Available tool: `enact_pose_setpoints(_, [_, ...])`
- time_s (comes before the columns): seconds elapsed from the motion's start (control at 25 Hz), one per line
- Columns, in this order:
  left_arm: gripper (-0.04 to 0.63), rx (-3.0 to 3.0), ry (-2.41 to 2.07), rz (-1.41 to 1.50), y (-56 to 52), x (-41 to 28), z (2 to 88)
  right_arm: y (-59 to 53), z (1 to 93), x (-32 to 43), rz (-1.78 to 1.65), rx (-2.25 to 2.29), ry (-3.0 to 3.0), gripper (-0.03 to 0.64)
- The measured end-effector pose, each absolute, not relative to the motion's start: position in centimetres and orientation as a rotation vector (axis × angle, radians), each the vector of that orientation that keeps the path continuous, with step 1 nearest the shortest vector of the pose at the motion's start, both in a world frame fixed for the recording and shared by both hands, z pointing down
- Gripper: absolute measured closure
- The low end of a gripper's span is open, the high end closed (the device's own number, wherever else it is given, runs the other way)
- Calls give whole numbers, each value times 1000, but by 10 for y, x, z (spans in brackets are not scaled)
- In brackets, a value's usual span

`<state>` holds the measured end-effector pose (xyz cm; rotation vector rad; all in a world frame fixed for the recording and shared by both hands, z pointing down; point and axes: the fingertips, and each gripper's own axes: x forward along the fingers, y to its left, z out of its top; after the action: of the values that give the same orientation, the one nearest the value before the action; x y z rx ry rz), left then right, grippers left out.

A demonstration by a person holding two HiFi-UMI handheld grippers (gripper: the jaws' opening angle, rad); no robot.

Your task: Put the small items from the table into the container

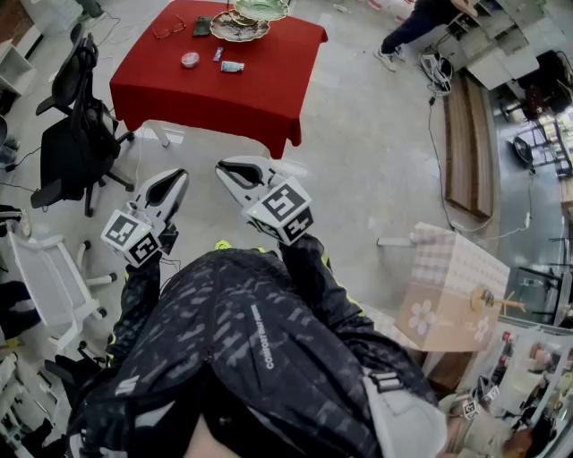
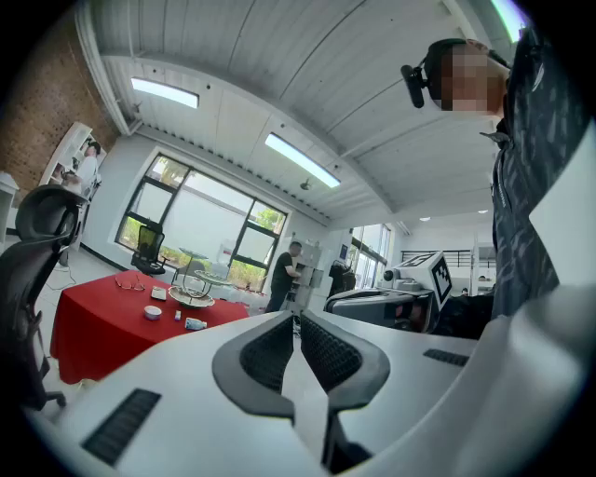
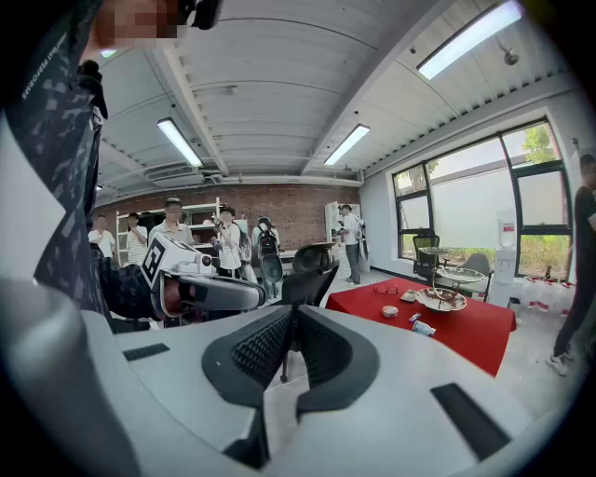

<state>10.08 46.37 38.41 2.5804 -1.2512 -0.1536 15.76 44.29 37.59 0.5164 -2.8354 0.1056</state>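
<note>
Red-clothed table (image 1: 255, 94) at upper centre carries one tiered dish (image 1: 240, 25) and five small items (image 1: 190, 59). Left gripper (image 1: 170, 184) and right gripper (image 1: 235, 170) are both closed and empty.

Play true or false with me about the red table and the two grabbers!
1. The table has a red cover. True.
2. The left gripper holds a small item. False: its jaws are shut with nothing between them.
3. The right gripper is shut and empty. True.
4. The glasses lie on the floor. False: they lie on the table.
5. Both grippers hang over the table. False: they are short of it, above the floor.
</note>
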Motion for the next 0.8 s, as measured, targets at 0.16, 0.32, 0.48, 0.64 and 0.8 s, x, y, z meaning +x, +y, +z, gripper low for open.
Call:
enact_pose_setpoints(0.16, [566,2582,-1249,-157,464,102,384,444,386,159,122,491,-2821,588])
enact_pose_setpoints(0.32, [566,2580,-1241,-154,464,101,386,445,388,157,133,484,-2815,588])
enact_pose_setpoints(0.48, [566,2576,-1234,-158,465,98,388,448,394,152,144,458,-2802,588])
enact_pose_setpoints(0.64, [566,2578,-1222,-157,466,95,389,453,403,147,125,425,-2757,588])
enact_pose_setpoints(0.8, [566,2573,-1202,-152,466,91,394,455,409,141,95,431,-2720,588])
